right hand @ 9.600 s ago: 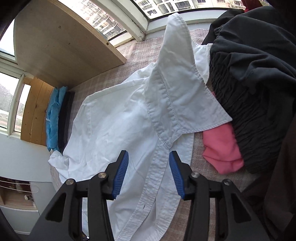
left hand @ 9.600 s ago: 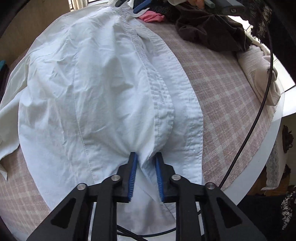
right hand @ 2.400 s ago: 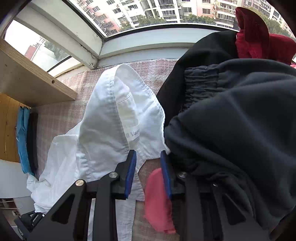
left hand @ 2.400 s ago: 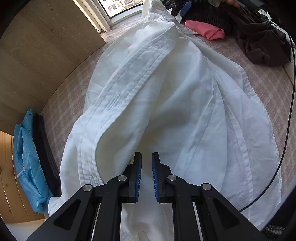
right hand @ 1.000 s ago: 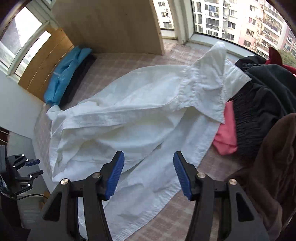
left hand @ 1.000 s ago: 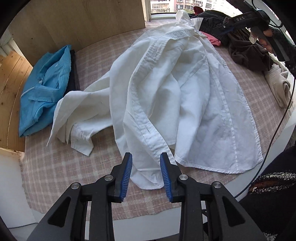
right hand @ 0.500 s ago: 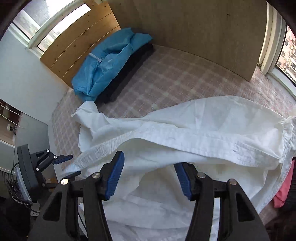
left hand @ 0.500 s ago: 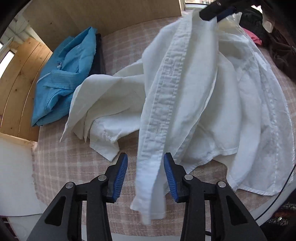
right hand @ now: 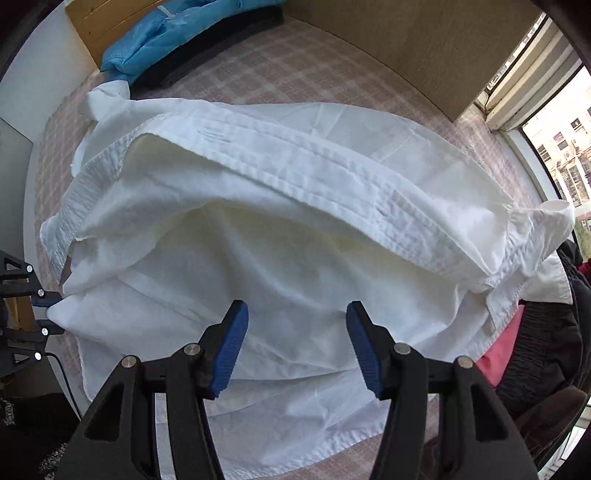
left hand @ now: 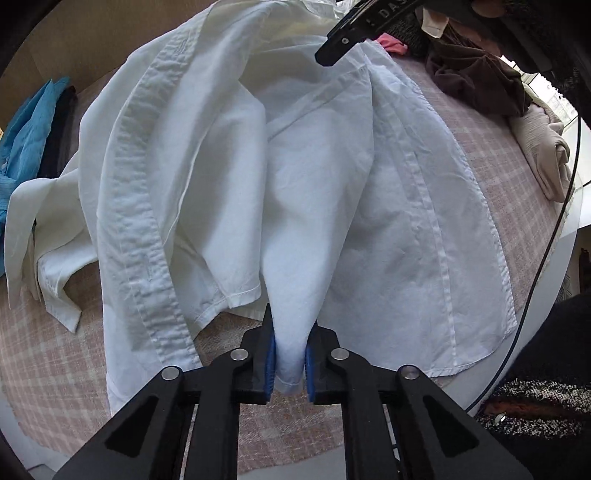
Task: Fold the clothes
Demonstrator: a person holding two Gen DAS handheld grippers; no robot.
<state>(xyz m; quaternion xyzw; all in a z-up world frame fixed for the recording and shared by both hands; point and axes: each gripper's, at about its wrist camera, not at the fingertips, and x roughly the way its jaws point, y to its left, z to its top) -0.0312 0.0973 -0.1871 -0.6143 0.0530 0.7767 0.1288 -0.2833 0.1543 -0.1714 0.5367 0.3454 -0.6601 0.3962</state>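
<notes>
A crumpled white button-up shirt lies spread over the pink checked table, its button placket bunched up on the left. My left gripper is shut on a raised fold of the shirt near its hem. In the right wrist view the same left gripper pinches the fold at the far left edge. My right gripper hovers open just above the shirt, nothing between its blue pads. One of its black fingers shows over the shirt's upper part.
A folded blue garment on a dark one sits by the wooden panel. A pink garment, dark clothes, a brown garment and a cream one crowd the far side. A black cable hangs by the table edge.
My left gripper has closed on a fold of the white shirt near its hem and lifted it. The right gripper has come lower over the shirt and stays open.
</notes>
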